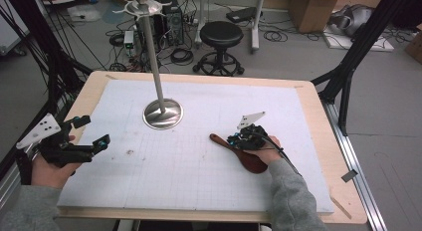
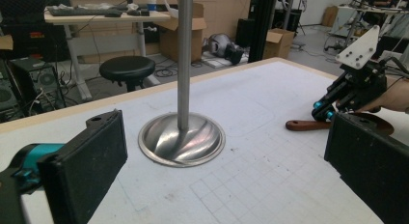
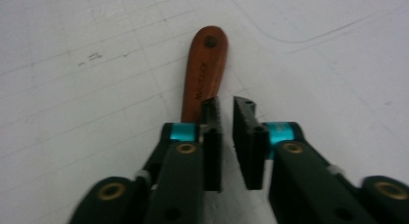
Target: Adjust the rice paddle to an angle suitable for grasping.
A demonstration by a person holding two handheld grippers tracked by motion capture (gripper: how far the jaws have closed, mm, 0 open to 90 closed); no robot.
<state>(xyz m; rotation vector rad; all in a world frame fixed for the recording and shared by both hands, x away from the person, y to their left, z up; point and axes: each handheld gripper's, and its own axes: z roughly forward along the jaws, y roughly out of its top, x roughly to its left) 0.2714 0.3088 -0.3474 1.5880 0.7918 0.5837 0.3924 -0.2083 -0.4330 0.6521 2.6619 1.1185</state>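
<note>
Black jaws of my right gripper (image 3: pixel 225 113) rise at the frame's bottom, nearly closed with a thin gap, above the spoon (image 3: pixel 203 69) handle lying on the mat (image 1: pixel 199 181) right of centre. At lower left, my left gripper (image 1: pixel 92 134) stands wide open, holding nothing. Upper centre stands the stand (image 1: pixel 162 114).

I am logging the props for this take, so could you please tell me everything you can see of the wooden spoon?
The spoon looks like reddish-brown, glossy wood. Its flat handle ends rounded, with a small hole and faint lettering along it. It lies flat on the white mat, right of the steel stand, handle end pointing towards that stand and bowl nearest the person. The right tool sits over the handle, jaws nearly closed; whether they grip it is unclear. The bowl is partly hidden under the hand.
</note>
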